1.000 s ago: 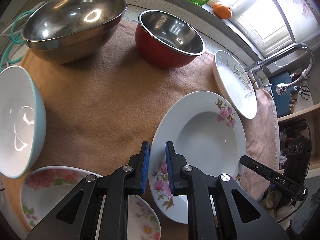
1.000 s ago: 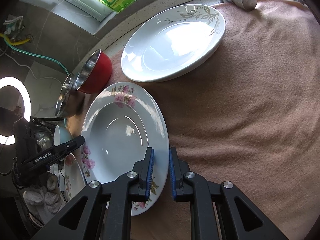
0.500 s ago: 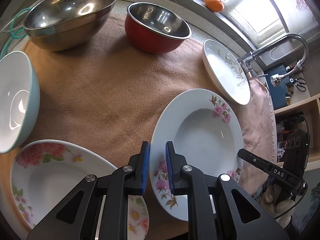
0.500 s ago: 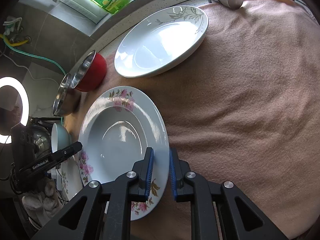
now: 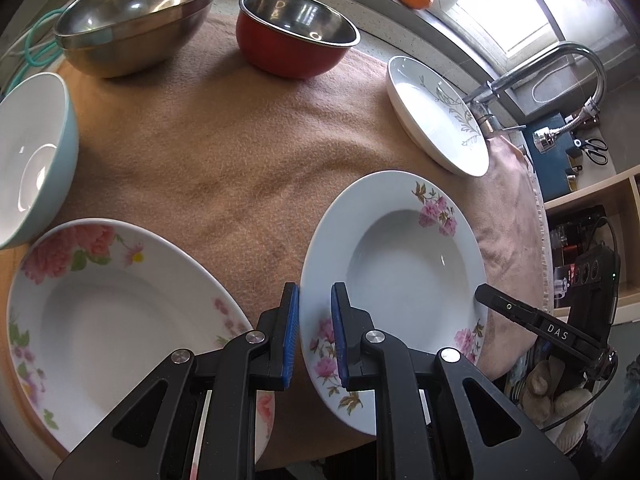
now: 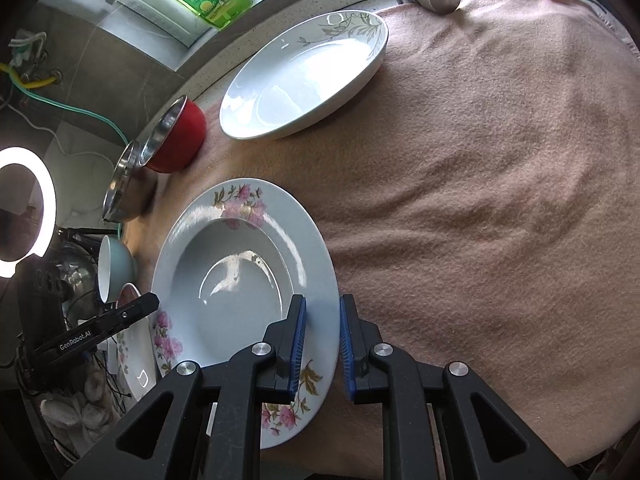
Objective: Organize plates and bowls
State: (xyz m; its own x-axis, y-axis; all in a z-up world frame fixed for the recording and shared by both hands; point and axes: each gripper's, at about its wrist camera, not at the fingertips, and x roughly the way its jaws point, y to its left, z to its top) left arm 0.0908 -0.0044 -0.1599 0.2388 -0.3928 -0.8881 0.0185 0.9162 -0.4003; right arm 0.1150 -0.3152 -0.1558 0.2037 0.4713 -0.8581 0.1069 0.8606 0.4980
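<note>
Plates and bowls lie spread over a brown cloth (image 5: 224, 152) on the counter. In the left wrist view we see our left gripper (image 5: 314, 330) clamped on the near-left rim of the pink-flowered plate (image 5: 400, 264). Another floral plate (image 5: 100, 312) lies just beside it, with a blue bowl (image 5: 32, 156), steel bowl (image 5: 132, 16) and red bowl (image 5: 296, 36) beyond open cloth.

In the right wrist view our right gripper (image 6: 323, 344) pinches the same plate's opposite rim. A leaf-patterned plate (image 6: 304, 80) lies beyond, bare cloth rightward.
</note>
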